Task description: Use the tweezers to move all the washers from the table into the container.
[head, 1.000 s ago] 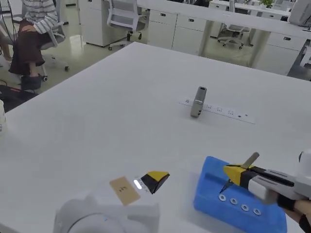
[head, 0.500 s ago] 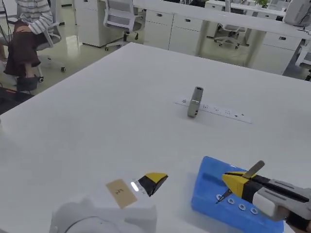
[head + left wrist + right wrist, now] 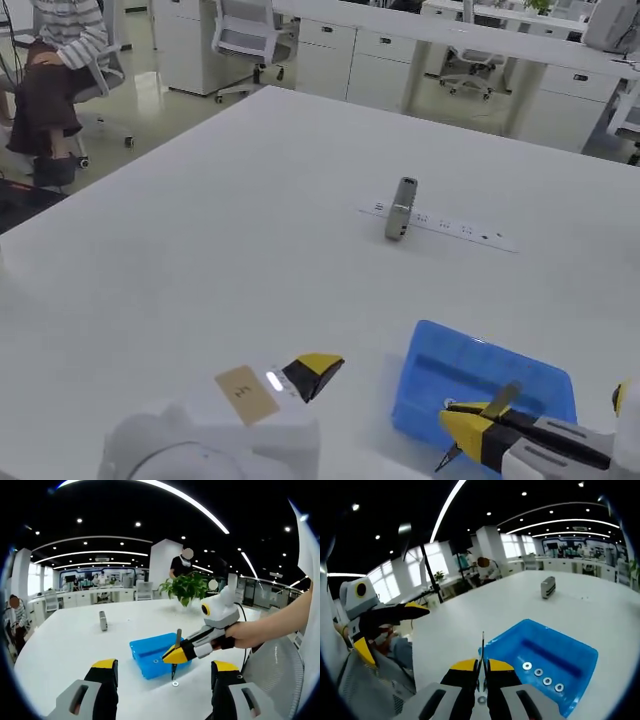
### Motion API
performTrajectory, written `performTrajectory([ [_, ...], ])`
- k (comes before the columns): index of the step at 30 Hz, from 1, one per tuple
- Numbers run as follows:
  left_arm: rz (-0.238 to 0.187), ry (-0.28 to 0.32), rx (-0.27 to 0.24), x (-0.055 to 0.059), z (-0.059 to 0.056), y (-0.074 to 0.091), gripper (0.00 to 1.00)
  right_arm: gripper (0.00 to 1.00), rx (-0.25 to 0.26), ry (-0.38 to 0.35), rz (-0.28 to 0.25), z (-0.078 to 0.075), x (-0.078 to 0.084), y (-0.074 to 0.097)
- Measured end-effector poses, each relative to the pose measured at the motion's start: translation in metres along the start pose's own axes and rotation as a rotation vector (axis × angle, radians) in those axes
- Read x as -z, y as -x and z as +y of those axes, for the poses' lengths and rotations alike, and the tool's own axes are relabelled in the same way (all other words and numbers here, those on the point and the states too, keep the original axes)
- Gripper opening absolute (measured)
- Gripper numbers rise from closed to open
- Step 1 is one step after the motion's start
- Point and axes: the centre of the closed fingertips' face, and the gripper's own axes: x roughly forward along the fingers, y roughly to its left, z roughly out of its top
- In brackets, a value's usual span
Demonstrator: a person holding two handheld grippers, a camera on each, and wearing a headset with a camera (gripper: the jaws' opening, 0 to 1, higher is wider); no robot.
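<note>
While your right gripper [image 3: 482, 669], clamped on the tweezers [image 3: 482, 647], holds their tips just above a washer [image 3: 481, 699] lying on the tabletop [image 3: 470, 612] beside the container [image 3: 560, 647] with four washers [image 3: 543, 676] inside, and your left gripper [image 3: 165, 666] gapes empty, the pick-up step is likely in hand: lower, pinch, lift.

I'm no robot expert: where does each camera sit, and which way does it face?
Head view: on the headset, facing forward and down at the table and blue container; left gripper and right gripper at the bottom edge.
Left gripper view: on the left gripper, facing along its open jaws toward the right gripper and the hand holding it.
Right gripper view: on the right gripper, facing along jaws shut on the tweezers, container beyond.
Shared: both gripper views show a washer lying on the table.
</note>
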Motion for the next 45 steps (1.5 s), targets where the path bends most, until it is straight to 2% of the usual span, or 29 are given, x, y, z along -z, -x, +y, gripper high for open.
performTrajectory([
  [3,0.002,-0.003,0.001,0.000,0.000,0.000,0.77,0.03,-0.001,0.024,0.032,0.001,0.008,-0.001],
  [7,0.002,0.001,-0.002,0.000,0.000,0.000,0.77,0.03,-0.003,0.024,0.045,0.002,0.012,-0.001],
  [19,0.005,0.000,-0.003,0.001,0.000,0.000,0.76,0.03,-0.015,0.002,0.041,0.006,0.015,-0.001],
  [27,0.003,0.000,-0.004,0.001,0.000,0.000,0.76,0.03,-0.031,0.053,0.044,0.011,0.016,-0.001],
  [31,0.004,0.001,-0.004,0.001,0.000,0.000,0.76,0.03,-0.051,0.126,0.053,0.018,0.018,-0.003],
  [35,0.003,0.000,-0.003,0.001,0.000,0.000,0.76,0.03,-0.094,0.276,0.077,0.029,0.021,-0.002],
  [36,0.003,0.000,-0.004,0.001,0.000,0.000,0.76,0.02,-0.077,0.316,0.087,0.028,0.022,-0.001],
  [37,0.004,0.001,-0.004,0.001,0.000,0.000,0.76,0.02,-0.062,0.316,0.087,0.028,0.022,-0.001],
  [41,0.001,0.003,-0.004,0.000,0.001,0.000,0.76,0.02,-0.056,0.291,0.084,0.025,0.022,0.000],
  [45,0.003,0.000,-0.001,0.001,0.000,0.000,0.76,0.02,-0.047,0.226,0.076,0.020,0.020,0.000],
])
